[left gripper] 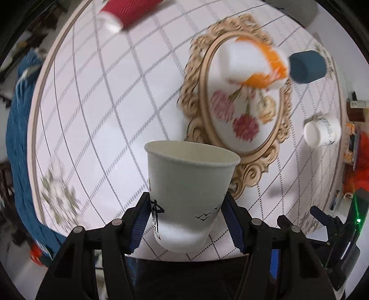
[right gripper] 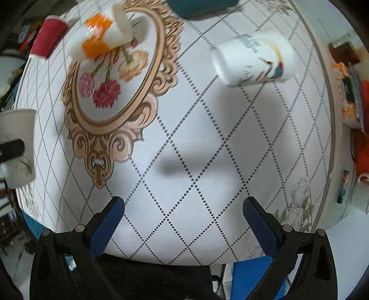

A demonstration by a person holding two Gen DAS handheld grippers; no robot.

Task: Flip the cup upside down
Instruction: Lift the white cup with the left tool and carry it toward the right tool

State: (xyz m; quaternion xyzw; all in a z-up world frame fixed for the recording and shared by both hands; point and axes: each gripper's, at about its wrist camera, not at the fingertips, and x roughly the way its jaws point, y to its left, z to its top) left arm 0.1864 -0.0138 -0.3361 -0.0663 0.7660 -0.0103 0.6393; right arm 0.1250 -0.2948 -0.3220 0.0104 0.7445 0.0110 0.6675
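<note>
Round table (right gripper: 207, 150) under both claws, diamond-grid cloth, rim curving close along the near side in each wrist view. Your widest bare stretch lies right under the right claw (right gripper: 184, 227): nothing on the cloth between its fingers or just ahead.

Clutter sits toward the far half. Orange cup (right gripper: 101, 39) lies on its side on the floral oval mat (right gripper: 110, 110). White cup (right gripper: 253, 60) lies on its side, well apart from the mat. Teal cup (left gripper: 306, 67) is just beside the orange one; red cup (left gripper: 129, 11) lies near the far rim.

Left claw (left gripper: 186, 221) pinches the cup (left gripper: 189, 191), blue pads pressed on both sides of its lower wall. Cup is off the cloth, mouth open and pointing away from the claw, toward the mat; base nearest the camera. In the right view it shows at the left edge, above the table's rim, a black finger across it.

Right claw is spread wide, holding nothing, pointing down at the bare cloth.
</note>
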